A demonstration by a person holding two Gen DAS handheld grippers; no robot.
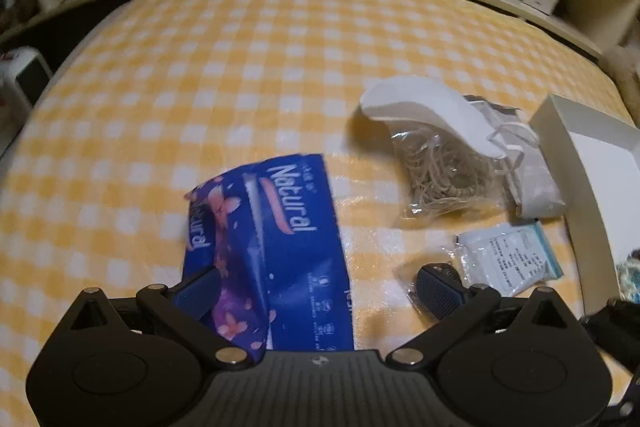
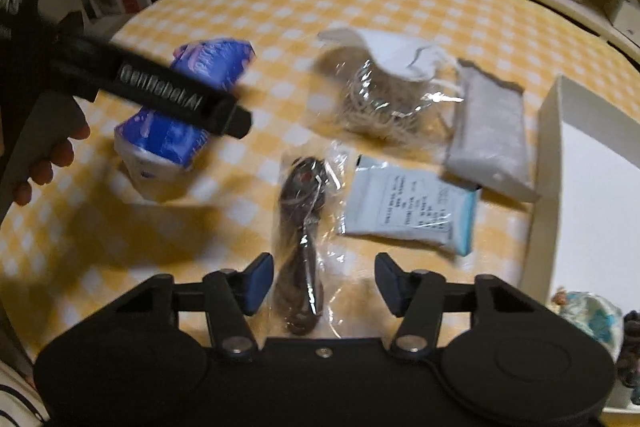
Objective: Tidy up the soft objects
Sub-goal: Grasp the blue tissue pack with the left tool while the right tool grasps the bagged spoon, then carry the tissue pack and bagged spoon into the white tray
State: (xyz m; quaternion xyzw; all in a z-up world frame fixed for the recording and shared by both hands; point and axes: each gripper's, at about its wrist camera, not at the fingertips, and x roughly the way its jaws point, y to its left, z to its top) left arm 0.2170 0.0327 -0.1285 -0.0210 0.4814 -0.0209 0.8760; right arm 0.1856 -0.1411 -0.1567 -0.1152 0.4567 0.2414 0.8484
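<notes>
grip on the dark item in its clear bag (image 2: 302,247) is the step in hand, it is judged. the bag is seen between the half-closed jaws of the right gripper (image 2: 324,285), pads not yet pressing it, on the yellow checked cloth (image 2: 280,7). the dark bundle itself, not loose film, should be pinched before lifting toward the white box (image 2: 592,155). the left gripper (image 1: 320,289) is spread wide around the blue tissue pack (image 1: 272,239); contact cannot be told.
</notes>
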